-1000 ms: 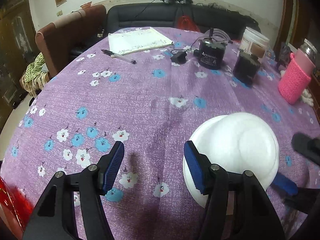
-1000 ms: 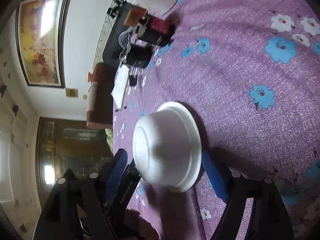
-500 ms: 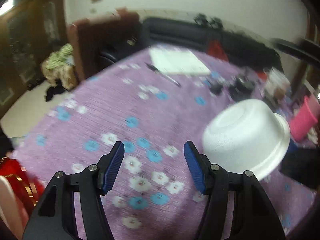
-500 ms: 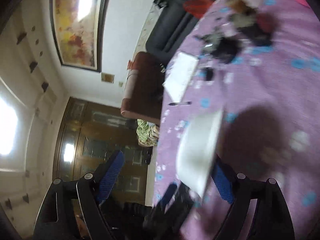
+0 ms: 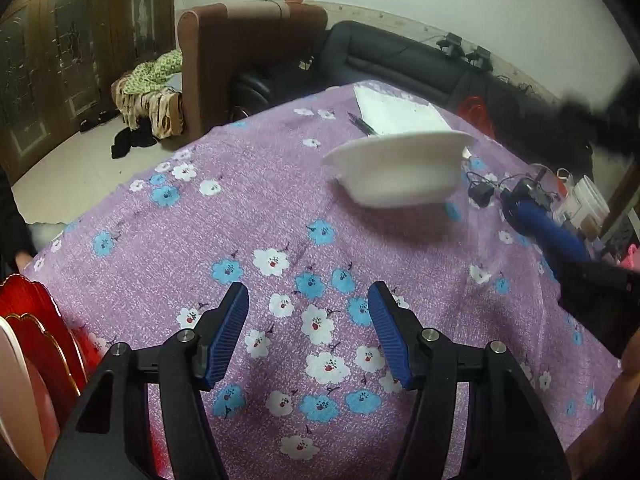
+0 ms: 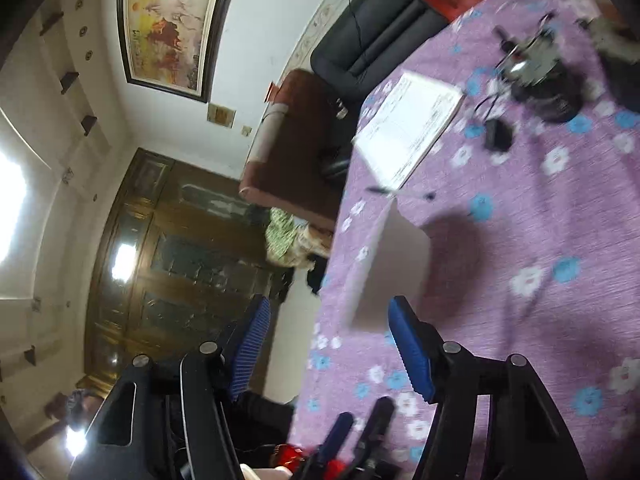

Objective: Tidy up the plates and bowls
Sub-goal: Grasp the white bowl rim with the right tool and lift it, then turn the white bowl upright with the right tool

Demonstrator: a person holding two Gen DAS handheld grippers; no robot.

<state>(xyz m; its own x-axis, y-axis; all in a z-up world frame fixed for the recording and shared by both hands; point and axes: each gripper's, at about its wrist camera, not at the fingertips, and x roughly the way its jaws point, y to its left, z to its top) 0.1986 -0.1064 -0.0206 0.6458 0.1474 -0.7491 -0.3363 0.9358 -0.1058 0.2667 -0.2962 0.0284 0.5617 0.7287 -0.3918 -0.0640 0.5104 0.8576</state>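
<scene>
A white bowl [image 5: 396, 172] is in the air above the purple flowered tablecloth [image 5: 280, 240], rim up, blurred by motion. In the right wrist view the bowl [image 6: 390, 268] shows edge-on just ahead of my right gripper [image 6: 332, 344], whose jaws stand wide apart and do not touch it. One blue finger of the right gripper [image 5: 548, 228] shows in the left wrist view, right of the bowl. My left gripper [image 5: 308, 336] is open and empty, low over the cloth near the table's front edge.
A red plate with a gold rim [image 5: 44, 344] and a pale plate [image 5: 16, 396] sit at the left edge. A notebook [image 5: 396, 114], pen, black devices [image 6: 540, 80] and jars [image 5: 588, 204] stand at the far side. An armchair [image 5: 248, 60] and sofa stand behind.
The bowl was upside down on the cloth; it has been lifted, turned rim up and moved away leftward. Both cameras have swung; the left gripper has moved left, bringing the red plate into view.
</scene>
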